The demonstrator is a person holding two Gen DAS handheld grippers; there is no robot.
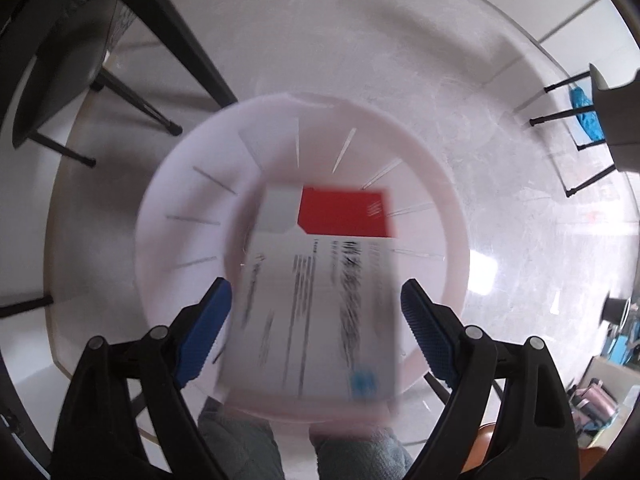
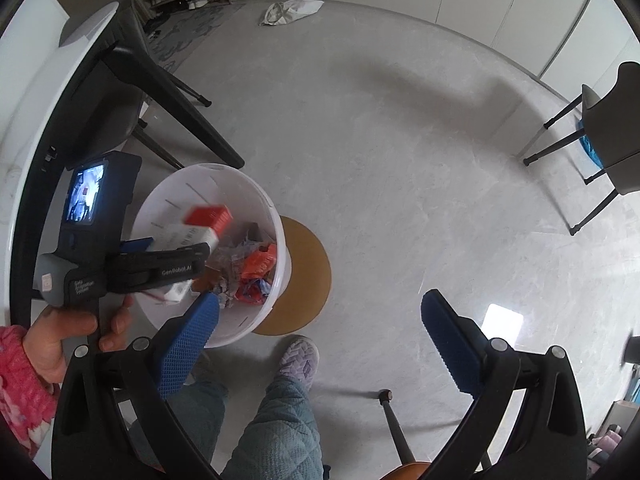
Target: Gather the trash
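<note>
**Box over the bin**

Above the bin (image 1: 304,128), the left gripper (image 1: 316,304) points straight down with its jaws wide. The box (image 1: 320,280), white with a red end and dark print, lies blurred between the blue pads (image 1: 204,332); whether either pad touches it cannot be told. The box sits over the bin's mouth, its red end toward the bin's far wall.

From the right wrist view, the same box (image 2: 200,224) shows above the bin (image 2: 276,248), beside the left gripper's black body (image 2: 156,268), which a hand (image 2: 60,340) in a pink sleeve (image 2: 20,380) holds just left of the bin. Inside the bin, under the box, lie crumpled wrappers (image 2: 256,268), orange, red and clear. The right gripper (image 2: 320,332) hangs on the bin's near right side, jaws wide and empty, one pad (image 2: 188,340) overlapping the bin's near rim in the view.

Just below the bin are quilted trouser legs (image 2: 276,424) and a slipper (image 2: 300,356). The bin stands on a round brown stool (image 2: 308,276). Beyond the bin to the left runs a black table leg (image 2: 180,108); far to its right stands a chair (image 2: 612,140). Well past the bin, by the cabinets, a white bag (image 2: 288,12) lies on the floor (image 2: 400,140).
</note>
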